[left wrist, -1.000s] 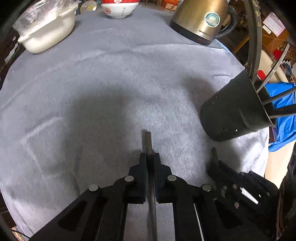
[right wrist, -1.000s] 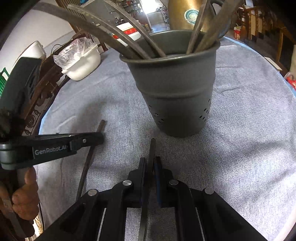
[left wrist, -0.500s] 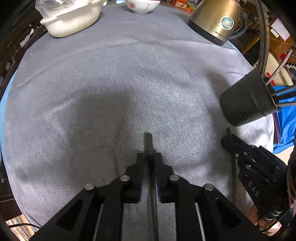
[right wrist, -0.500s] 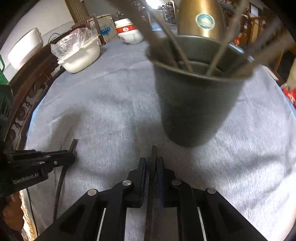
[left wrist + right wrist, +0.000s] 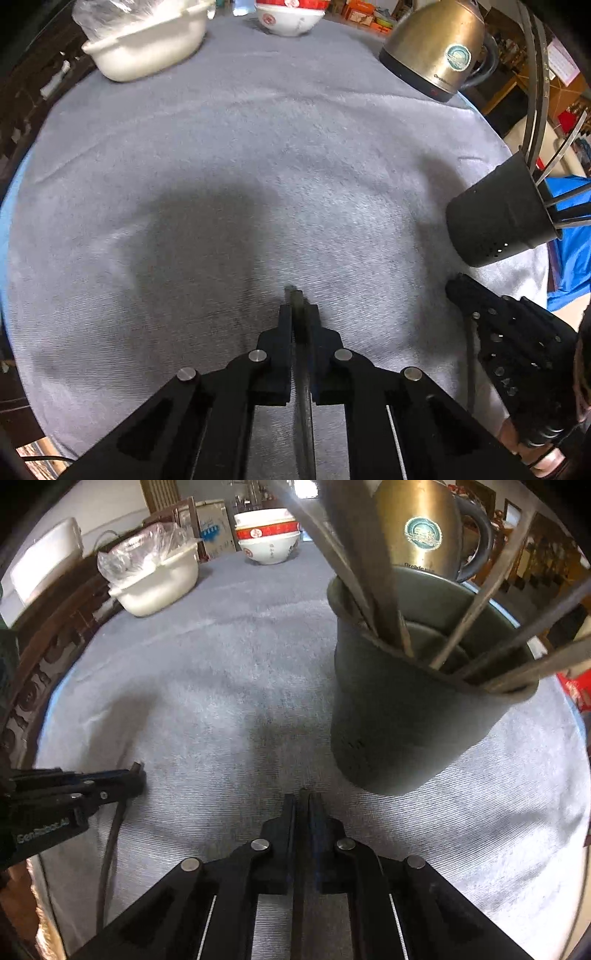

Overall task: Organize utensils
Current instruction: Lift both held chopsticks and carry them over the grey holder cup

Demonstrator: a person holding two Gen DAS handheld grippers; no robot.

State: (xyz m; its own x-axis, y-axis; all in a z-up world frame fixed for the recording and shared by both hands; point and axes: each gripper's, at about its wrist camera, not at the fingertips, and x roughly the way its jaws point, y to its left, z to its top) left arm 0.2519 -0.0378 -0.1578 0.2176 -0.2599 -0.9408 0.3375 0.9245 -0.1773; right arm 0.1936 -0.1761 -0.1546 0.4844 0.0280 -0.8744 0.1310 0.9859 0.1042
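Table [image 5: 258, 155] with grey cloth; holder [image 5: 406, 709] of 5-odd utensils now sits right of centre in the right view — it was dead ahead. Left claw [image 5: 298, 314] and right claw [image 5: 303, 805] each pinch 1 chopstick — left chopstick [image 5: 295, 295], right chopstick [image 5: 304, 794] — after a brief regrip; drop-in likely next.

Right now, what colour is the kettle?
Brassy gold kettle with a black base, clearest in the left wrist view.
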